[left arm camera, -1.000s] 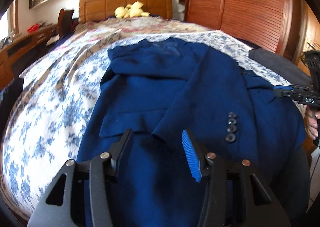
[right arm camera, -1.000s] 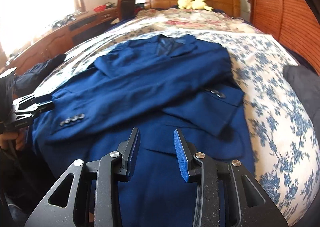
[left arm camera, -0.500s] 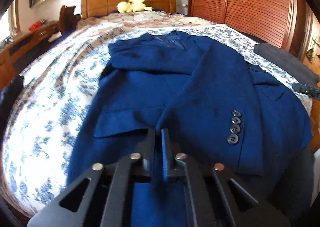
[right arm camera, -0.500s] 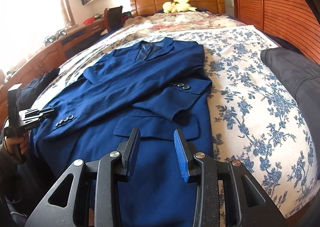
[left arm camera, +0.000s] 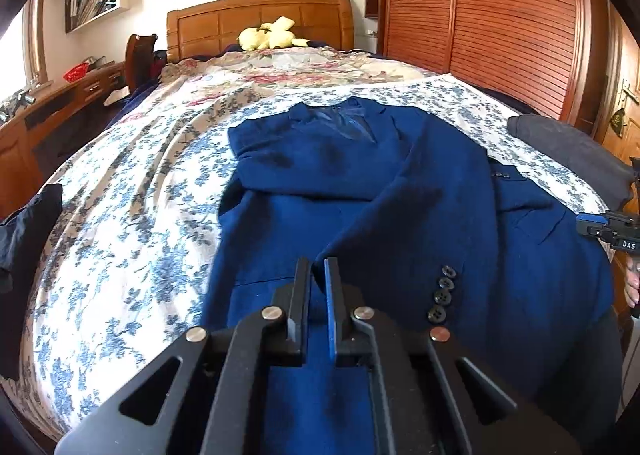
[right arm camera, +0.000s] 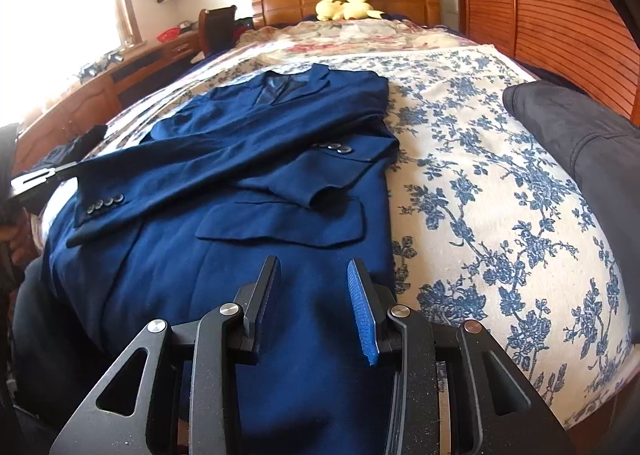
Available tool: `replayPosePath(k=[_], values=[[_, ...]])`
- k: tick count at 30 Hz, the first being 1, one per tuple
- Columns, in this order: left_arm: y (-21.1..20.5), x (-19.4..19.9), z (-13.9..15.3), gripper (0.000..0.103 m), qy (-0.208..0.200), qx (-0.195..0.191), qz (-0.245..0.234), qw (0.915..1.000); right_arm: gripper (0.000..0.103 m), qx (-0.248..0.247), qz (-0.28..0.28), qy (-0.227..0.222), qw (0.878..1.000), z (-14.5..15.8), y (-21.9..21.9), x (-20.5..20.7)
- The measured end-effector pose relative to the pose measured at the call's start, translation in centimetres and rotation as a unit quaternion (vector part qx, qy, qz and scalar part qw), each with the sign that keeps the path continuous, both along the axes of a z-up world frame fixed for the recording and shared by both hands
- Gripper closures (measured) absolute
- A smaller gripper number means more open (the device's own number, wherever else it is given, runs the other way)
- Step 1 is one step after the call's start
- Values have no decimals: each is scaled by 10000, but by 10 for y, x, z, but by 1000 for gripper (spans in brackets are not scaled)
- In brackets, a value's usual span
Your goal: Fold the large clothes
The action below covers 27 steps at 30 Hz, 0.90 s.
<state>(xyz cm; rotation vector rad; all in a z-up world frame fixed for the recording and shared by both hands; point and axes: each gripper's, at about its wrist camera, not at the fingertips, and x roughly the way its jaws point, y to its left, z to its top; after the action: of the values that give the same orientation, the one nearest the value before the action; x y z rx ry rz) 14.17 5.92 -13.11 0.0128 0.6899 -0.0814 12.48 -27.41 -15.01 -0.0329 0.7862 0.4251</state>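
Your left claw (left arm camera: 318, 269) is clenched on the navy blue woollen suit jacket (left arm camera: 400, 215): its 2 pads have pinched up a fold of the cloth near the jacket's lower left front, and only a thin sliver of fabric shows between them. Those jaws have just been closing on that fold. Your right claw (right arm camera: 314, 283) stands released, its jaws parted over the jacket's lower front with nothing between the black pad and the ribbed blue pad; the cloth lies beneath them, not gripped.

The jacket lies face up across the foot of the bed, on the cream bedspread printed with blue flowers (right arm camera: 480, 175), collar towards the wooden panelled headboard (left arm camera: 260, 21). Both sleeves are folded across the chest. The sleeve cuff with 4 dark round buttons (left arm camera: 442, 295) lies just right of your left claw in the left wrist view; the same cuff (right arm camera: 104, 207) sits far left in the right wrist view. A flap pocket (right arm camera: 288, 223) lies flat, just beyond your right claw.

The weave looks matte and slightly fuzzy, the lining at the collar (right arm camera: 280, 89) smoother and shinier. A dark grey garment (right arm camera: 580, 135) lies on the bed's right edge, apart from the jacket. A yellow plush toy (left arm camera: 272, 37) rests by the headboard.
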Motion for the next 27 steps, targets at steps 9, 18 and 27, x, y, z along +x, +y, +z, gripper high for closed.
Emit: replayPosePath(k=[9,18,27], values=[[30,-22,-6,77,97,15,169,9998,48,-379,-225,71,9990,-10,-16,0],[70,-39,-32,65,442,39,359,9984,43,-500,-372,135,9980,-12,-15,0],[82,-49,-46,65,523,-86,327,9981,42,-106,-42,482,9988,-8,1,-1]])
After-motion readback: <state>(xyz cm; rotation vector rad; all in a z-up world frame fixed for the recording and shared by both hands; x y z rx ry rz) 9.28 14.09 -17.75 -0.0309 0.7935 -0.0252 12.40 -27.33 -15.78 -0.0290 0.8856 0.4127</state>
